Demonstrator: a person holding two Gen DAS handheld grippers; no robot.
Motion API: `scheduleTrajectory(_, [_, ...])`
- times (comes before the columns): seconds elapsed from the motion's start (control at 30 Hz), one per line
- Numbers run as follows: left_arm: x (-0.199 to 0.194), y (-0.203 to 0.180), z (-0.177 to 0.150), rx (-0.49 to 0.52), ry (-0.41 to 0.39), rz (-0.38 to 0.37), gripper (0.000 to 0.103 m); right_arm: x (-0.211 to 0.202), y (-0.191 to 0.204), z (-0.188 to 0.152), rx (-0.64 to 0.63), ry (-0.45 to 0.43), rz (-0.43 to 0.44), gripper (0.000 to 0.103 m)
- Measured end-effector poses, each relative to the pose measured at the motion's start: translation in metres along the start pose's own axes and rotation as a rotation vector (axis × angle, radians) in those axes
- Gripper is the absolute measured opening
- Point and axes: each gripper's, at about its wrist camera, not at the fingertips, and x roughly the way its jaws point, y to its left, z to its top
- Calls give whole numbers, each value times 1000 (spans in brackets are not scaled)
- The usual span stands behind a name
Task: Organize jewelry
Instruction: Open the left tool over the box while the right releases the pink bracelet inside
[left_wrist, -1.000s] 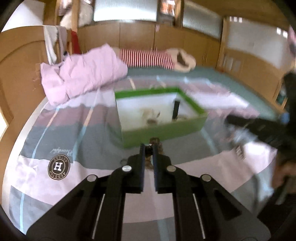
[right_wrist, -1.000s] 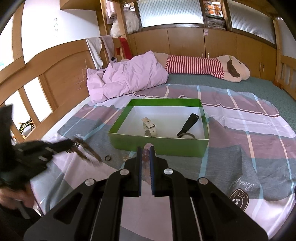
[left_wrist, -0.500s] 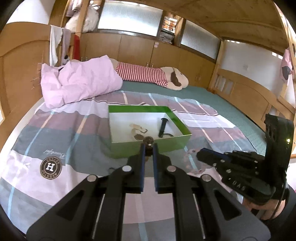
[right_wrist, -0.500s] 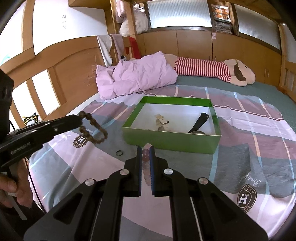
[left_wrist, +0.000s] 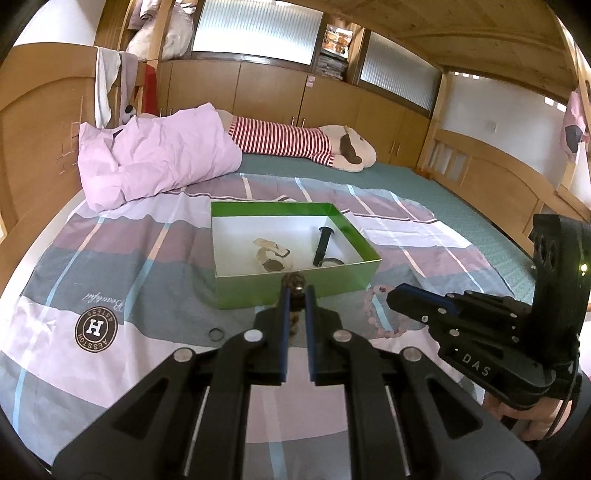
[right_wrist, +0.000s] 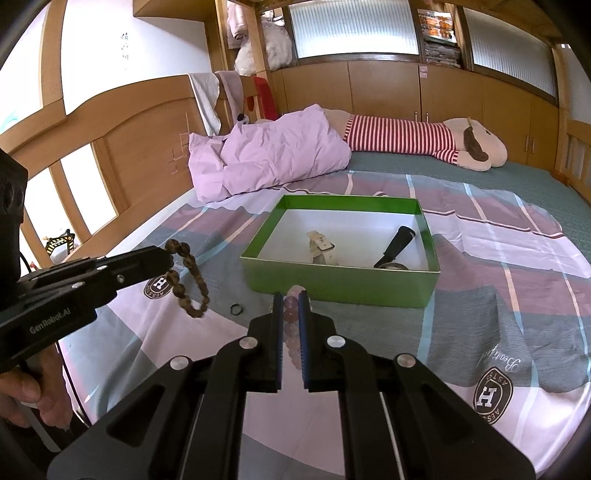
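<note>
The green box (right_wrist: 343, 284) on the bed already holds a watch (right_wrist: 321, 247) and a dark handle (right_wrist: 395, 242). The left gripper (left_wrist: 295, 295) pinches a brown bead bracelet (right_wrist: 186, 278) in its jaws, and the right gripper (right_wrist: 291, 301) pinches a pink bead bracelet (left_wrist: 376, 314); both hang near the box, not yet inside. A small ring (right_wrist: 236, 309) lies on the blanket.

Brown bead bracelet (right_wrist: 186, 280) hung off bed, pinched. Pink bead bracelet (right_wrist: 291, 325) likewise pinched, dangling. Green box (right_wrist: 343, 282) held cream watch (right_wrist: 321, 249), black-strap watch (right_wrist: 395, 247). Black ring (right_wrist: 236, 309) lay on blanket beside box.
</note>
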Motion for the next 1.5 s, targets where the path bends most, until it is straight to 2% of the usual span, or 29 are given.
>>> scheduleTrajectory(0.6, [8, -5, -4, 27, 26, 22, 8, -3, -6, 2, 8, -7, -9, 8])
scheduleTrajectory(0.83, [16, -4, 2, 17, 30, 28, 8, 13, -17, 19, 3, -7, 4, 8])
scheduleTrajectory(0.97, [44, -1, 30, 10, 22, 44, 8, 47, -32, 42, 37, -12, 38, 8])
scheduleTrajectory(1.1, [90, 2, 54, 25, 32, 71, 8, 88, -47, 58, 76, -12, 31, 8])
scheduleTrajectory(1.23, [147, 20, 61, -5, 66, 96, 9, 127, -56, 63, 67, 11, -4, 8])
scheduleTrajectory(1.27, [157, 23, 60, -11, 70, 100, 9, 136, -60, 62, 65, 16, -16, 11])
scheduleTrajectory(1.3, [164, 26, 58, -18, 73, 102, 14, 141, -64, 60, 65, 21, -26, 19])
scheduleTrajectory(1.33, [171, 29, 57, -26, 80, 93, 41, 143, -69, 59, 68, 26, -34, 30])
scheduleTrajectory(1.37, [173, 30, 56, -29, 79, 88, 51, 140, -74, 59, 76, 21, -33, 38])
scheduleTrajectory(1.4, [172, 31, 56, -30, 71, 89, 58, 134, -78, 61, 85, 3, -35, 42])
scheduleTrajectory(1.5, [152, 33, 65, -23, 37, 73, 61, 86, -87, 78, 109, -115, -46, 46])
